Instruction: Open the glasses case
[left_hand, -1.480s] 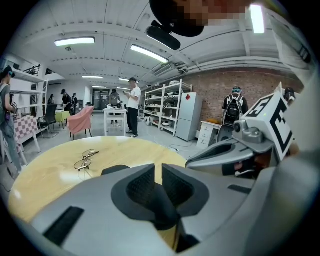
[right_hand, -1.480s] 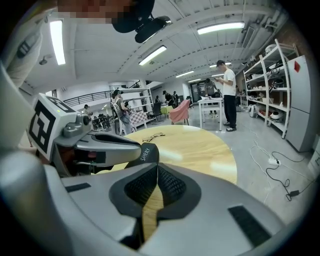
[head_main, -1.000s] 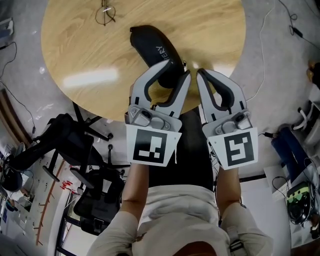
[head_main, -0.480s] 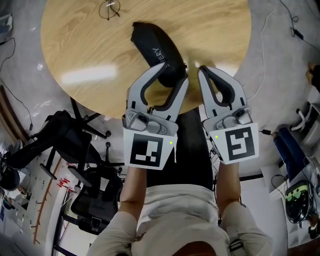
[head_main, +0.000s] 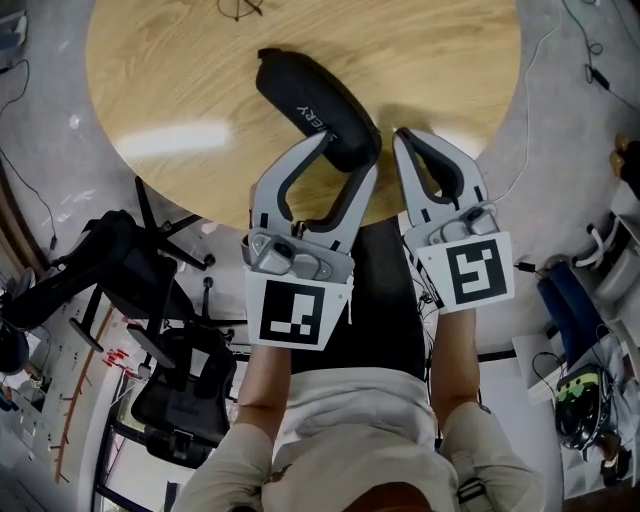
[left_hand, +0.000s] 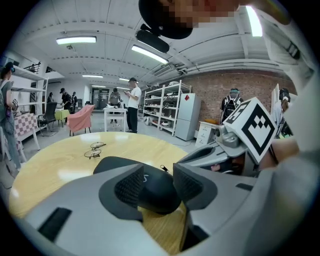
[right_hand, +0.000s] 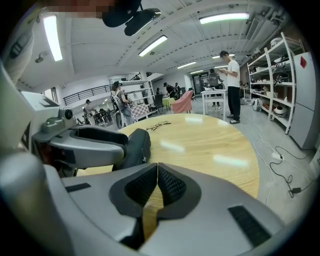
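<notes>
Left gripper (head_main: 345, 152) reached over the near edge of the round wooden worktop (head_main: 200, 80), its two jaws standing apart on either side of the near end of the black glasses case (head_main: 310, 100). Those jaws had just been opening, and from its own view (left_hand: 157, 187) the rounded end of the case (left_hand: 120, 164) sat between the ribbed pads, close to both; I could not tell whether either pad touched it. The case lay closed and flat on the wood, running at a slant from the gripper away toward the far left, with pale lettering along its side.

Just to the right, the right gripper (head_main: 408, 138) hung over the worktop's near edge beside the case but apart from it. Its pads met (right_hand: 157, 185) with nothing between them, and bare wood showed beyond. From that side the case (right_hand: 132, 147) appeared as a dark hump partly behind the left gripper's jaw.

A pair of wire-rimmed glasses (head_main: 240, 8) lay at the far side of the worktop, well apart from the case. A black office chair (head_main: 160, 290) stood on the floor to the left, and several people stood among the shelves in the room behind
</notes>
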